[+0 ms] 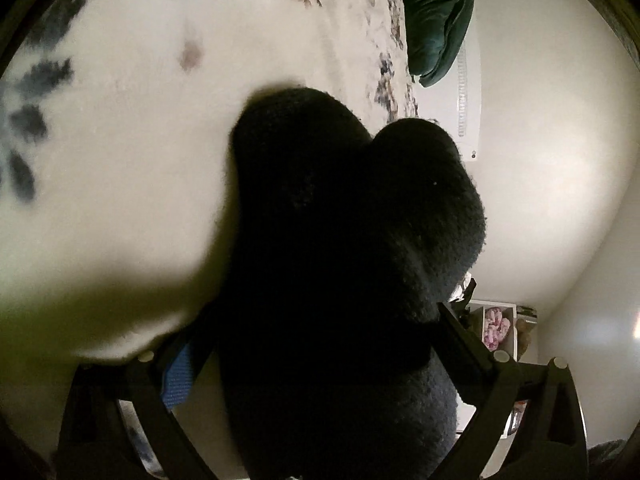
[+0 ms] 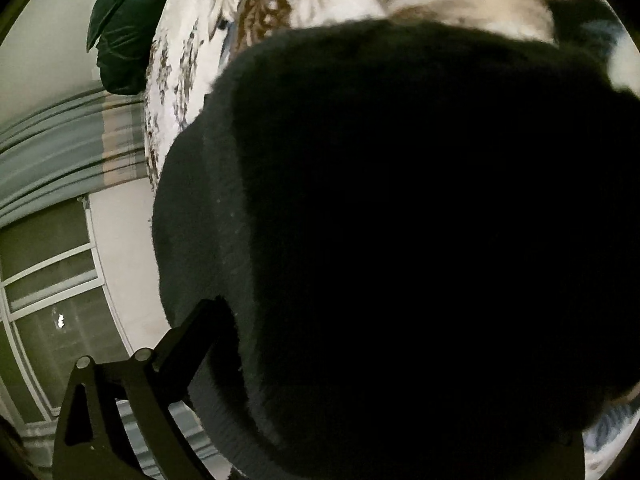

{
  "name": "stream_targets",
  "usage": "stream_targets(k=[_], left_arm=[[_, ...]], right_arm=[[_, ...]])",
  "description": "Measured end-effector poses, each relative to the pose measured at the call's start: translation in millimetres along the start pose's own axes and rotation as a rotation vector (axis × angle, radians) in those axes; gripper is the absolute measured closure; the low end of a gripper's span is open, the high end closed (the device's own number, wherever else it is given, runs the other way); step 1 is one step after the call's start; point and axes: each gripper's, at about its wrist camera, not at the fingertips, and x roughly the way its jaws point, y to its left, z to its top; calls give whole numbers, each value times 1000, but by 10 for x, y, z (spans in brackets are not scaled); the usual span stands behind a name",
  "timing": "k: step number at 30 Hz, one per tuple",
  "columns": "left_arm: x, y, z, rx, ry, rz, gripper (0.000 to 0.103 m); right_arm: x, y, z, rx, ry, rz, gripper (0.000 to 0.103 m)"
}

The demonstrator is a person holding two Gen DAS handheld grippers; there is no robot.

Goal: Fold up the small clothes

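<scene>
A black fuzzy garment (image 1: 340, 248) hangs bunched between the fingers of my left gripper (image 1: 320, 344), which is shut on it; a blue pad (image 1: 178, 376) shows on the left finger. The same black garment (image 2: 400, 240) fills most of the right wrist view and covers my right gripper; only its left finger (image 2: 188, 340) shows, pressed against the cloth. The cloth is held above a white bedspread with a leaf print (image 1: 120, 140).
The bedspread (image 2: 192, 60) spreads behind the garment. A dark green pillow (image 1: 436, 20) lies at the bed's edge and also shows in the right wrist view (image 2: 124, 32). A white wall (image 1: 560, 140), curtains (image 2: 60, 152) and a window (image 2: 48, 280) lie beyond.
</scene>
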Motion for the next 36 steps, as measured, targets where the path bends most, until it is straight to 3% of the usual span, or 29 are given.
stream_targets(k=[6, 13, 15, 16, 17, 18, 21, 30, 36], left_arm=[[147, -78, 67, -29, -5, 54, 0], [255, -306, 74, 43, -49, 86, 0], [296, -410, 67, 88, -70, 100, 8], [325, -467, 86, 107, -76, 104, 15], [340, -521, 99, 122, -82, 117, 18], [336, -575, 121, 131, -86, 124, 23], [307, -729, 168, 172, -93, 135, 33], [308, -1339, 594, 339, -4, 102, 35], [600, -1877, 1148, 460, 81, 77, 35]], right_arm=[[22, -39, -24, 2, -11, 7, 0], [77, -101, 38, 19, -19, 39, 0], [80, -87, 19, 4, -39, 35, 1], [70, -73, -2, -8, -56, 40, 6], [48, -56, -25, -21, -75, 45, 28], [22, -37, -45, -25, -92, 55, 39], [-70, 28, -108, -28, -128, 77, 49], [-277, 498, -296, -77, -232, 141, 55], [-452, 906, -137, -87, -341, 195, 55]])
